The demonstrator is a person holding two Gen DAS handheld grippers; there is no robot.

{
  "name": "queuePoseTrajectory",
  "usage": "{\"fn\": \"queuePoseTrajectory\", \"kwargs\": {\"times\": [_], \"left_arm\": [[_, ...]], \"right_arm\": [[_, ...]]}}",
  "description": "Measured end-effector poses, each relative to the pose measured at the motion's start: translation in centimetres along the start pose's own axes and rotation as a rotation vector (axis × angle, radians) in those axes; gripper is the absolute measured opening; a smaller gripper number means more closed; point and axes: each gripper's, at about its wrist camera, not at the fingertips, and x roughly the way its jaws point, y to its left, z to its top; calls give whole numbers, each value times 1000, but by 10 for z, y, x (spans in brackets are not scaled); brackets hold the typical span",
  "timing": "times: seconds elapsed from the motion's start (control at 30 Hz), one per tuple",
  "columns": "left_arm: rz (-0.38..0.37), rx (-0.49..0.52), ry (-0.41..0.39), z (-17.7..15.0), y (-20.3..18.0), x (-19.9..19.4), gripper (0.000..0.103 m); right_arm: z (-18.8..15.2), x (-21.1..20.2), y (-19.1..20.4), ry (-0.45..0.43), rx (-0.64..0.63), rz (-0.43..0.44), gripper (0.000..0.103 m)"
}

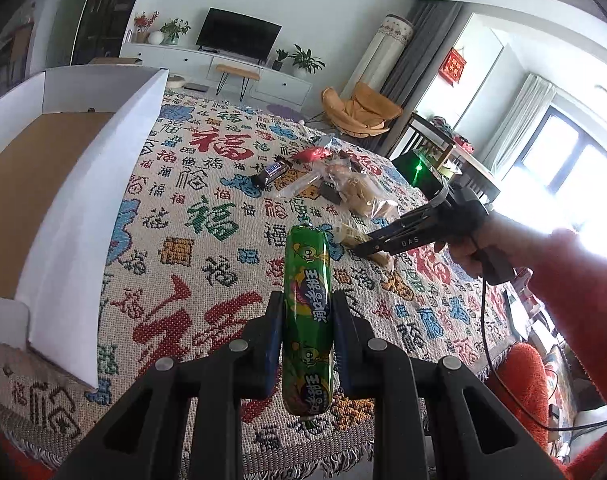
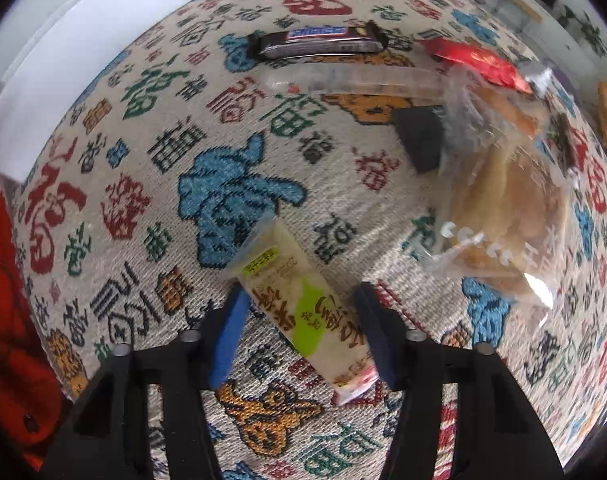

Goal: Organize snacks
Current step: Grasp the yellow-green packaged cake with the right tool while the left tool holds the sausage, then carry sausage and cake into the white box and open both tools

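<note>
At the left of the left wrist view stands an open white cardboard box (image 1: pixel 83 216) on the patterned cloth (image 1: pixel 207 264). At bottom centre the left tongs (image 1: pixel 307 344) are clamped on a green sausage snack (image 1: pixel 308 312), raised above the cloth. Right of centre, the right tongs (image 2: pixel 299 332) straddle a pale green-and-white snack packet (image 2: pixel 303 312) lying on the cloth; whether the pads press it I cannot tell. More snacks (image 1: pixel 327 184) lie beyond.
</note>
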Motion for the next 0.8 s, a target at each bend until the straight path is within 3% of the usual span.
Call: {"fn": "queuePoseTrajectory", "kwargs": {"times": [0.1, 0.2, 0.33, 0.43, 0.53, 0.6, 0.63, 0.67, 0.7, 0.8], "left_arm": [[-2, -36, -11, 7, 9, -11, 22], [-3, -88, -46, 25, 23, -33, 23], [91, -135, -141, 63, 57, -82, 23], [247, -159, -192, 89, 94, -113, 23], [406, -177, -190, 107, 134, -128, 23], [510, -172, -164, 115, 155, -129, 46], [553, -175, -156, 117, 165, -130, 76], [587, -180, -165, 116, 172, -133, 91], [620, -181, -189, 113, 177, -136, 91], [666, -188, -208, 108, 183, -136, 92]], "right_arm": [[-8, -7, -13, 7, 115, 1, 30], [-17, -22, -23, -37, 249, 0, 30], [11, -80, 6, -260, 330, 228, 31], [59, -117, 66, -409, 298, 434, 31], [103, -133, 135, -483, 239, 574, 31], [129, -134, 172, -508, 205, 597, 35], [138, -132, 187, -522, 203, 603, 48], [146, -128, 197, -524, 205, 601, 61], [141, -130, 204, -522, 213, 590, 74], [128, -122, 195, -543, 235, 536, 73]]}}
